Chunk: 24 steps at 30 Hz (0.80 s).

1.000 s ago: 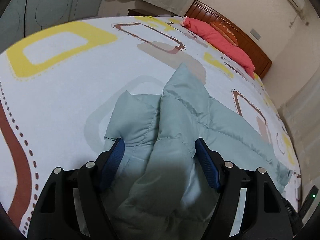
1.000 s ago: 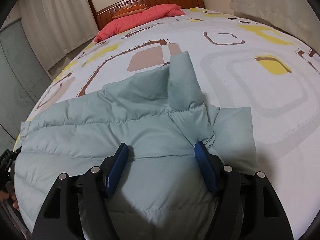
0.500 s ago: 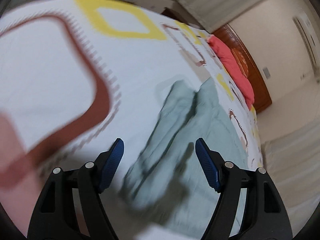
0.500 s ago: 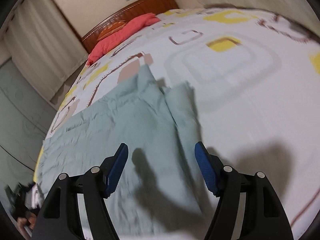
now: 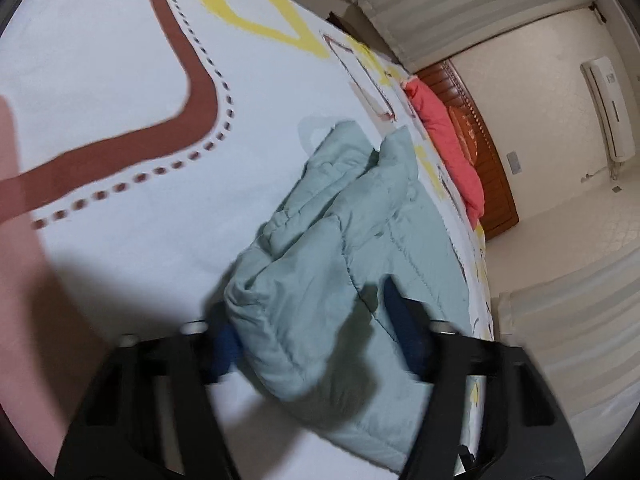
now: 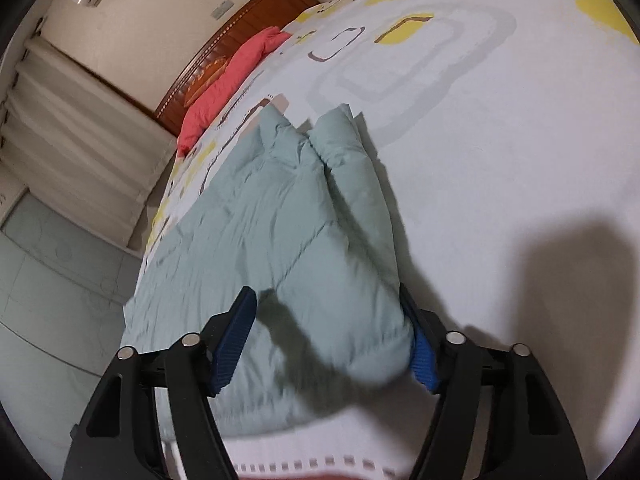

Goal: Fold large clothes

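A pale green puffer jacket (image 5: 360,220) lies folded on the patterned bed sheet (image 5: 120,80). In the left wrist view, its padded near left corner bulges between the blue pads of my left gripper (image 5: 308,304). Those jaws are closing, and the left pad is partly hidden behind the fabric. In the right wrist view, the jacket (image 6: 260,220) has its near right corner between the pads of my right gripper (image 6: 325,292), whose jaws are also closing. The right pad touches the jacket's edge. The left pad stands just off the fabric, over its own shadow.
A red pillow (image 5: 444,136) (image 6: 228,80) lies against the wooden headboard (image 5: 488,160) at the far end of the bed. Curtains (image 6: 80,132) and a glass-fronted wardrobe (image 6: 40,280) stand beyond the bed's far side. A blurred pinkish shape (image 5: 16,280) fills the left edge.
Both grippers have swung outward and rolled, from straddling the jacket's folded middle to its near corners. Their jaws have narrowed around the padded edge.
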### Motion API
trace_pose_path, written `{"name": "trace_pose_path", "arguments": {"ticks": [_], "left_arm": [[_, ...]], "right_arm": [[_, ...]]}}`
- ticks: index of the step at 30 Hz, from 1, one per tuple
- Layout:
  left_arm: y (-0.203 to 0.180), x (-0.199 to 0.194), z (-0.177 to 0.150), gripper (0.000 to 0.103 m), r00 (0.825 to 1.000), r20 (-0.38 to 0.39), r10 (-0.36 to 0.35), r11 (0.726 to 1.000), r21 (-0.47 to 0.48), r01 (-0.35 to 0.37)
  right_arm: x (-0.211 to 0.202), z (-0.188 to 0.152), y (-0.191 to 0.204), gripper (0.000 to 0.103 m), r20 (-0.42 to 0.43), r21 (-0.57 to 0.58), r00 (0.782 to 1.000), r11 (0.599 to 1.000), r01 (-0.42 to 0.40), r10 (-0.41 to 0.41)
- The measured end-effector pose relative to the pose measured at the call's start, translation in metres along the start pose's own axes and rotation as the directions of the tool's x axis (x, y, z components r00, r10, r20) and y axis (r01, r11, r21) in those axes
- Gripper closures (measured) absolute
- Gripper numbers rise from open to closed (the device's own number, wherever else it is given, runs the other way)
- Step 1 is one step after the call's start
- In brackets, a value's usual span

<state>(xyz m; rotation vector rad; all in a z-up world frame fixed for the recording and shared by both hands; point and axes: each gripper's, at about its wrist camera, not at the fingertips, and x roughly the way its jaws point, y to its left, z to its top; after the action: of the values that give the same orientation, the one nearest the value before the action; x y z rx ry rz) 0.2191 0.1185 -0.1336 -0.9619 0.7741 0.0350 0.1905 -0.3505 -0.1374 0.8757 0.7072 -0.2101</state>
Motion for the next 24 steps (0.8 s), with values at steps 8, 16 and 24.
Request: {"name": "trace_pose_path", "arguments": {"ticks": [8, 16, 24], "left_arm": [[-0.007, -0.011, -0.004, 0.091, 1.000, 0.001, -0.018, 0.999, 0.046, 0.018], [0.010, -0.051, -0.016, 0.092, 0.999, -0.034, -0.036, 0.999, 0.038, 0.038], [0.040, -0.088, -0.037, 0.092, 0.998, -0.058, -0.013, 0.999, 0.044, 0.016]], "right_arm": [[-0.013, -0.002, 0.001, 0.085, -0.003, -0.020, 0.998, 0.998, -0.058, 0.058], [-0.041, -0.020, -0.019, 0.085, -0.054, -0.002, 0.995, 0.996, -0.088, 0.087], [-0.067, -0.049, -0.036, 0.084, -0.107, -0.010, 0.990, 0.995, -0.097, 0.096]]}}
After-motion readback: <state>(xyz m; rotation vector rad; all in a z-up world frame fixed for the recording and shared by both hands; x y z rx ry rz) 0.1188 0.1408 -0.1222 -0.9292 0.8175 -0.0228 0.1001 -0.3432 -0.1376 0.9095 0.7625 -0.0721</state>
